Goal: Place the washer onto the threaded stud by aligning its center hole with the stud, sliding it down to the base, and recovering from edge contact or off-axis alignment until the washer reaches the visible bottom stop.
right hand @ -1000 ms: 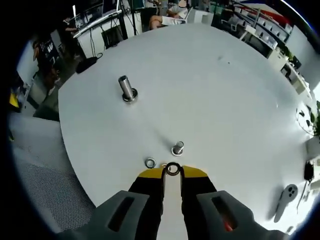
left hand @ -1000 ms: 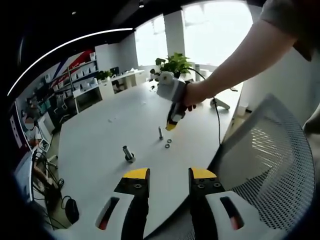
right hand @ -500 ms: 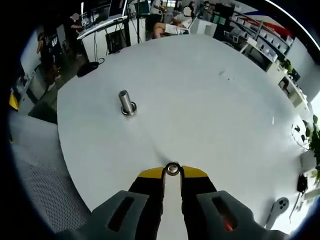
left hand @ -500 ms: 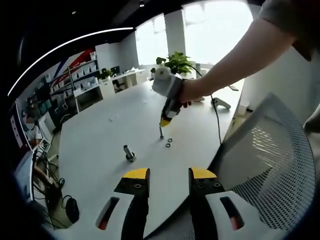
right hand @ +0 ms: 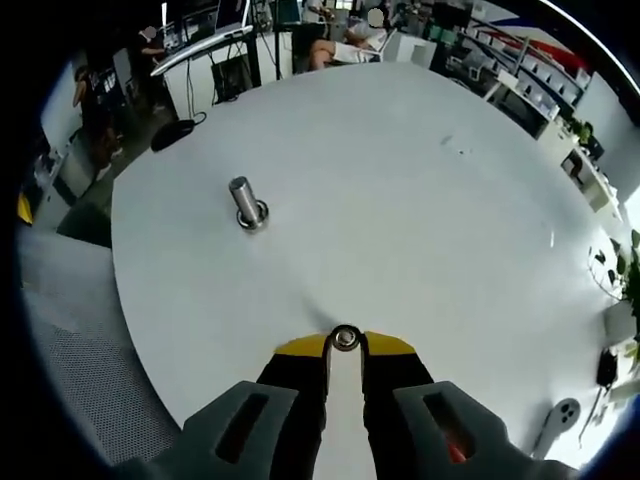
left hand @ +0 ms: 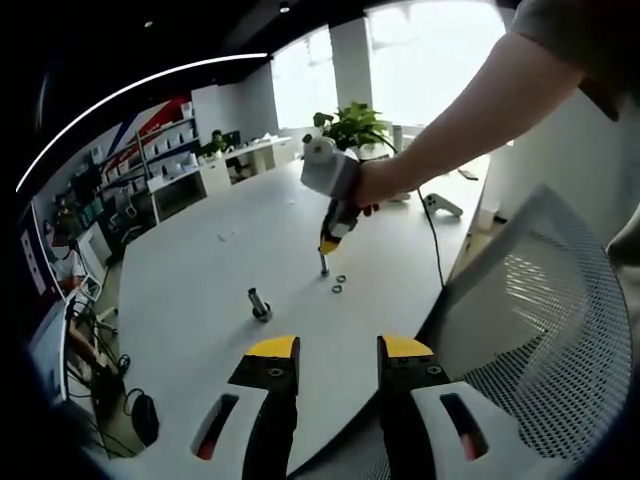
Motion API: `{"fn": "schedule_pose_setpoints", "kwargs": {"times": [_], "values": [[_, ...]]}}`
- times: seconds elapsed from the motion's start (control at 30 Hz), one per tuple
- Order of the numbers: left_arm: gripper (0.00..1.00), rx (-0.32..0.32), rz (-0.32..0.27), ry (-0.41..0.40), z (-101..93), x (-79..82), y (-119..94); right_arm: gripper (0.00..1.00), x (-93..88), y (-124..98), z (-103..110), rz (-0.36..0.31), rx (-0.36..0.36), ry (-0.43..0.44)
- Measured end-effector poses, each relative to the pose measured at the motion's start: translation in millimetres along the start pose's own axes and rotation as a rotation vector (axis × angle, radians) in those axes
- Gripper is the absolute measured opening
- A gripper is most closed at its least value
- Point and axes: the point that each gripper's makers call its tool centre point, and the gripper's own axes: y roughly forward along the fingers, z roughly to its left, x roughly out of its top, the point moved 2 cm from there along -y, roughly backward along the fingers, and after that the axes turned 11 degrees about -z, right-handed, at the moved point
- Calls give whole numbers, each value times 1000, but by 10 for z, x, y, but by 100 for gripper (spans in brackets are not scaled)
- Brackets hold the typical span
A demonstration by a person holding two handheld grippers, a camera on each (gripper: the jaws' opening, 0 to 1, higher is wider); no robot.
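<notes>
A short threaded stud stands upright on the round white table. Directly over it hangs my right gripper, held by a person's hand. In the right gripper view the right gripper is shut on a small metal washer, pinched at the jaw tips; the stud is hidden beneath them. Two loose washers lie just right of the stud. A second, thicker stud stands apart to the left. My left gripper is open near the table's edge, holding nothing.
A grey mesh chair is close on the right. A potted plant, a black cable and a white handheld device sit at the table's far end. Desks and shelves stand beyond the table.
My right gripper, still holding the washer, has shifted from beside the loose washers to right above the stud and tilted over it. The left gripper has stayed put.
</notes>
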Motion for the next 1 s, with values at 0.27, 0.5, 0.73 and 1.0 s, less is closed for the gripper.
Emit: {"fn": "schedule_pose_setpoints", "kwargs": {"times": [0.27, 0.5, 0.73, 1.0], "values": [[29, 2, 10, -3, 3, -15, 5, 13, -33, 56, 12, 21, 13, -2], [29, 3, 16, -4, 5, -24, 10, 13, -111, 149, -13, 46, 24, -4], [29, 4, 24, -5, 7, -40, 11, 13, -162, 266, -15, 75, 38, -13], [29, 3, 26, -4, 7, -45, 15, 14, -246, 457, -79, 115, 57, -46]]}}
